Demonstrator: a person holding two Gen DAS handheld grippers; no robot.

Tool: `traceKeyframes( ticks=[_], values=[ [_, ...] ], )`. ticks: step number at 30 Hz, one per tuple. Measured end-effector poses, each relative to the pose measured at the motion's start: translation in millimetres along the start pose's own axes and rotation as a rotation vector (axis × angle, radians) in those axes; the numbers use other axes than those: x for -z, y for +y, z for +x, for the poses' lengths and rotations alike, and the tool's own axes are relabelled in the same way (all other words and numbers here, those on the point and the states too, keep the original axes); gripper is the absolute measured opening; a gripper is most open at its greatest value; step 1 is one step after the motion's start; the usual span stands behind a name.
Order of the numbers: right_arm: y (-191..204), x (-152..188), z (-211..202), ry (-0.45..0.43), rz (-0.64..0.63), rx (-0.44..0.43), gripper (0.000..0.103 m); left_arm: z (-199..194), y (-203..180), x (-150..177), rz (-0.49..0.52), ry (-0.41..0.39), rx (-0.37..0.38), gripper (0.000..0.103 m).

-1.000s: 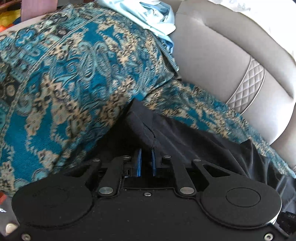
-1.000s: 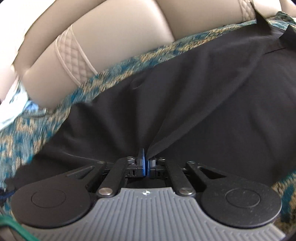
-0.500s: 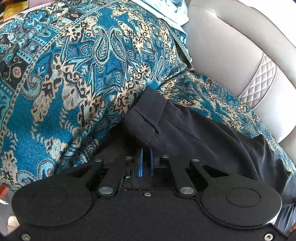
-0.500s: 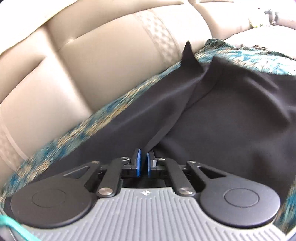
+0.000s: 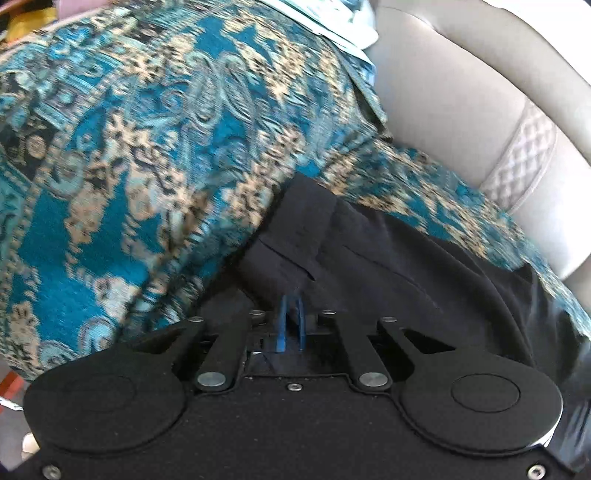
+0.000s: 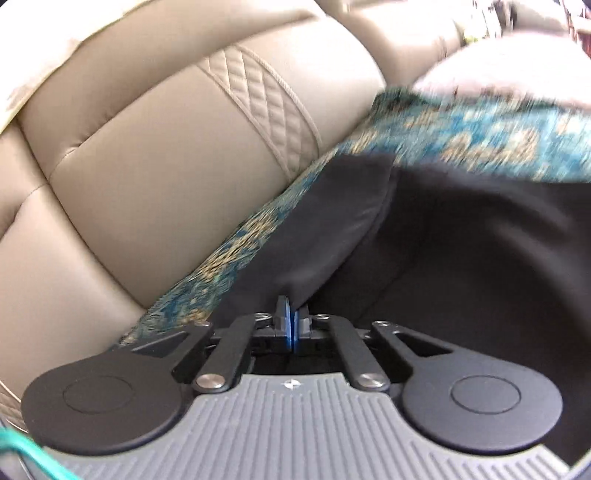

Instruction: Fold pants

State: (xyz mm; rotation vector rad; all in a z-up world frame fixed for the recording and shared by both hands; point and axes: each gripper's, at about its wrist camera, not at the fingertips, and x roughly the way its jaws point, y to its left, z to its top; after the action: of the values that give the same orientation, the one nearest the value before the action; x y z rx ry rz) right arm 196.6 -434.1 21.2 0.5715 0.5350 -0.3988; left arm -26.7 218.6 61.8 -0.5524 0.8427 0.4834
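Black pants [image 5: 388, 258] lie on a sofa seat draped with a blue patterned cloth [image 5: 147, 155]. My left gripper [image 5: 291, 301] is shut on the pants at the waistband end, where a flap of waistband [image 5: 310, 221] folds up ahead of the blue pads. In the right wrist view the pants [image 6: 461, 240] spread ahead and to the right. My right gripper [image 6: 290, 304] is shut on a pinched fold of the pants, which rises from the pads toward a leg end [image 6: 354, 177].
A beige leather sofa backrest [image 6: 147, 166] with a quilted strip [image 6: 266, 110] stands behind the seat. It also shows in the left wrist view [image 5: 461, 110]. A light blue garment [image 5: 332, 18] lies on top of the draped armrest.
Both grippers have kept their hold on the pants. The right gripper has swung toward the backrest, drawing its fold along. The left view has shifted slightly, showing more waistband.
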Motion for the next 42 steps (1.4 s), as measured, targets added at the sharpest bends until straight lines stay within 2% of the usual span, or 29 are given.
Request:
traceKeyframes(
  ticks=[2, 4, 6, 9, 11, 14, 16, 20, 22, 23, 26, 29, 31, 32, 33, 35, 38, 39, 42],
  values=[
    [-9, 2, -17, -0.024, -0.015, 0.017, 0.004, 1, -2, 1, 0.000, 0.019, 0.026, 0.012],
    [-23, 5, -37, -0.033, -0.018, 0.050, 0.004, -1, -5, 1, 0.012, 0.026, 0.055, 0.020],
    [-36, 11, -54, -0.029, -0.026, 0.078, 0.004, -3, -9, 2, 0.021, 0.020, 0.080, 0.040],
    [-55, 22, -72, 0.017, -0.042, 0.110, 0.004, -7, -14, 5, 0.037, 0.016, 0.106, 0.053],
    [-68, 27, -77, 0.060, -0.036, 0.125, 0.004, -6, -16, 6, 0.047, 0.029, 0.108, 0.057],
    [-77, 36, -87, 0.087, -0.036, 0.117, 0.004, 0, -13, 9, 0.029, 0.056, 0.102, 0.057],
    [-79, 37, -88, 0.082, -0.051, 0.100, 0.008, 4, -8, 10, 0.006, 0.080, 0.114, 0.055],
    [-80, 32, -80, 0.105, -0.001, 0.090, 0.014, 11, 1, 12, -0.035, 0.125, 0.147, 0.052],
    [-78, 30, -76, 0.102, -0.003, 0.093, 0.021, 15, 4, 12, -0.049, 0.135, 0.145, 0.052],
    [-77, 30, -75, 0.097, -0.012, 0.098, 0.024, 16, 5, 12, -0.059, 0.137, 0.144, 0.052],
    [-78, 30, -73, 0.090, -0.012, 0.096, 0.025, 20, 7, 11, -0.083, 0.123, 0.150, 0.054],
    [-82, 26, -70, 0.083, 0.007, 0.085, 0.032, 29, 7, 4, -0.120, 0.101, 0.136, 0.056],
    [-87, 22, -67, 0.074, 0.037, 0.076, 0.033, 34, 5, 1, -0.142, 0.088, 0.120, 0.052],
    [-90, 20, -65, 0.068, 0.060, 0.072, 0.033, 36, 4, 1, -0.143, 0.077, 0.105, 0.044],
    [-93, 17, -63, 0.062, 0.078, 0.065, 0.035, 37, 1, 1, -0.134, 0.064, 0.081, 0.029],
    [-100, 13, -58, 0.037, 0.123, 0.044, 0.038, 39, -5, 2, -0.086, 0.036, 0.011, 0.010],
    [-110, 6, -49, 0.003, 0.211, 0.012, 0.038, 34, -3, 5, -0.084, 0.008, -0.004, 0.005],
    [-113, 3, -46, -0.005, 0.235, 0.004, 0.027, 32, -2, 5, -0.081, 0.003, -0.006, 0.005],
    [-115, -4, -40, -0.034, 0.248, -0.001, 0.024, 24, -3, 5, -0.061, -0.010, -0.019, 0.004]
  ],
)
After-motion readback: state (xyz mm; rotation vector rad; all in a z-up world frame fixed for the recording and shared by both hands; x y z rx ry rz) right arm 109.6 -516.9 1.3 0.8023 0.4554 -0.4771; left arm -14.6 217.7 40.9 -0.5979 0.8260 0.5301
